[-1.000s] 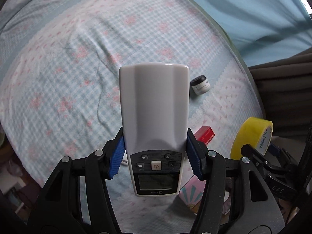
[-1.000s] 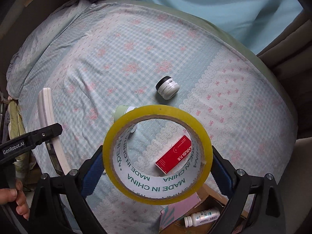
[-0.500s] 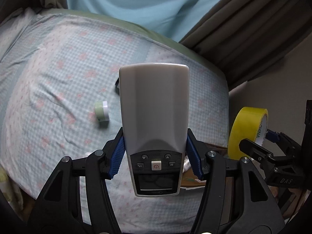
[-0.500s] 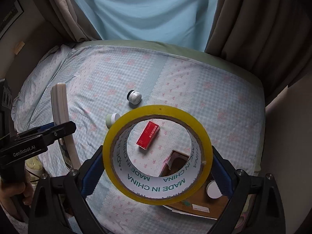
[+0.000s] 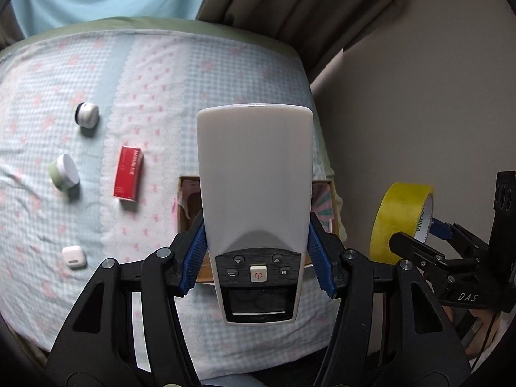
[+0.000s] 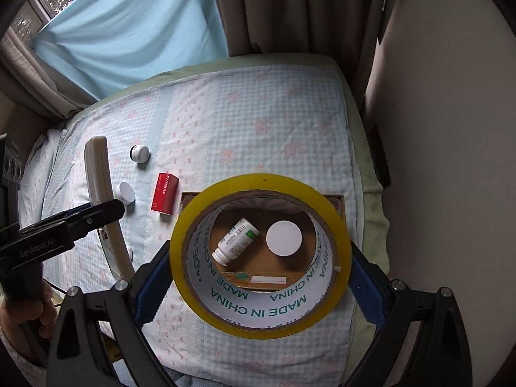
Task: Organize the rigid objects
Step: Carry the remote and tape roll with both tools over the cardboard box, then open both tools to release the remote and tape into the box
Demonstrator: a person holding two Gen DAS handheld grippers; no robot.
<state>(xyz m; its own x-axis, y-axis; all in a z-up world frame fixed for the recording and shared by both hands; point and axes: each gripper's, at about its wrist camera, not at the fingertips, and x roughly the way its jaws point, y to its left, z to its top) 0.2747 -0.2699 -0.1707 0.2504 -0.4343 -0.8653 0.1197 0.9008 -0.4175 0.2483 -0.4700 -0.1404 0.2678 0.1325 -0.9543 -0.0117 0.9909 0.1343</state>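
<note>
Clamped between the blue pads of the left gripper [image 5: 257, 259] is a white remote control [image 5: 254, 187], gripped across its narrow waist just above the button panel, with the long blank end sticking out forward over the cardboard box [image 5: 187, 206]. Its plastic shell is judged stiff and light, but smooth; a hold so near one end probably lets the far end swing, so a gentle descent seems wise. The right gripper [image 6: 259, 285] is closed on a roll of yellow tape [image 6: 259, 317], pinched across its outer rim on both sides and held directly above the box [image 6: 337, 204]. The roll is judged rigid and somewhat heavier, its glossy band likely slippery against the pads. Through its core a white pill bottle [image 6: 237, 240] and a round white lid [image 6: 283, 237] are seen lying on the box floor. On the bedsheet [image 5: 154, 74] a red carton [image 5: 128, 173], a green jar [image 5: 64, 172], a small black-and-white jar [image 5: 86, 114] and a white earbud case [image 5: 74, 256] are left lying, well apart from one another. All are judged hard and light, best taken across their short sides.
</note>
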